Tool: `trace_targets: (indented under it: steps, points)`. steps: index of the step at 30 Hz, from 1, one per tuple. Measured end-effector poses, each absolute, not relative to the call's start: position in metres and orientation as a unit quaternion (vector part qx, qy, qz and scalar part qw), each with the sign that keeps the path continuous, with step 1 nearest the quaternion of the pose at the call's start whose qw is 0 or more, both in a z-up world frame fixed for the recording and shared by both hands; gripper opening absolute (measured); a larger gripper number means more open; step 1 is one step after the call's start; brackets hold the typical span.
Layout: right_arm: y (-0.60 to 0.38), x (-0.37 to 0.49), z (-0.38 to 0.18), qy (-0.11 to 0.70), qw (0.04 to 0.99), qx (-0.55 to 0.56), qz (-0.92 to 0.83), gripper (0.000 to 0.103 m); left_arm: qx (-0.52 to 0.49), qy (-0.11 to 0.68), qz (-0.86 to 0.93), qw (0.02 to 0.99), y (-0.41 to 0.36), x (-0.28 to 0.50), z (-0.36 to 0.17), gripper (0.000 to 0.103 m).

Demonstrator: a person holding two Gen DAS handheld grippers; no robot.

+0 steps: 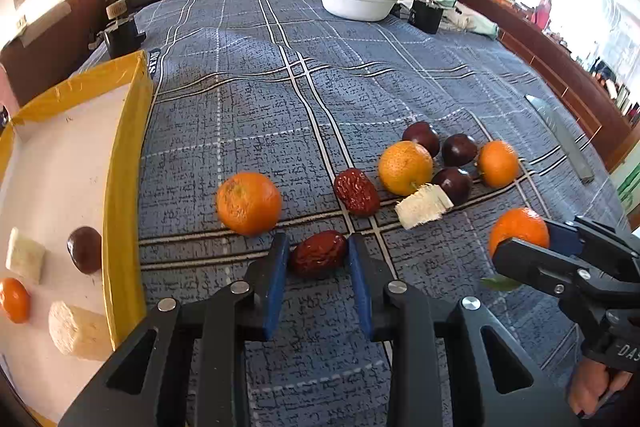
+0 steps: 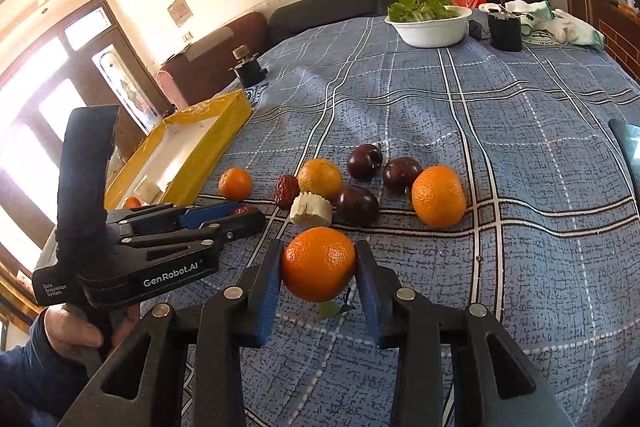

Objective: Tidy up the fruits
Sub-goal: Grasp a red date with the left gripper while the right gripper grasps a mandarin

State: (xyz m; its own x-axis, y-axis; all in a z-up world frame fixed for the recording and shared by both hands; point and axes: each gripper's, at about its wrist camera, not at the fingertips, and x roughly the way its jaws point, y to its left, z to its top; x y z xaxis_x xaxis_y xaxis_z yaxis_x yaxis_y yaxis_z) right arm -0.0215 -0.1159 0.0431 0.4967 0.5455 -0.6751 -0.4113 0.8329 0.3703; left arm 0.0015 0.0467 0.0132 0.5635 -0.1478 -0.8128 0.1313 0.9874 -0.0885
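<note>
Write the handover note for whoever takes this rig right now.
Left gripper: shut on a red date on the bedspread.
Right gripper: shut on an orange, still on the cloth.
Done: yellow-rimmed tray holds one small orange, one dark fruit and two pale chunks.
Left: both held fruits, plus three oranges, three plums, another date and a pale chunk loose on the blue checked cloth.

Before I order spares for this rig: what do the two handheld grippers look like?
Both the left gripper and right gripper are black plastic, with silver pivot bolts and blue pads on the jaws. The left one's body reads "GenRobot.AI" and "Data Acquisition System". A dark blue sleeve shows.
</note>
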Motion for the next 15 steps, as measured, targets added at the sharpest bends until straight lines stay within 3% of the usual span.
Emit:
trace_targets:
  steps: [15]
  points:
    - [-0.119, -0.022, 0.046, 0.401, 0.871, 0.083, 0.272, 0.039, -0.047, 0.370, -0.073, 0.925, 0.055, -0.018, 0.035, 0.029]
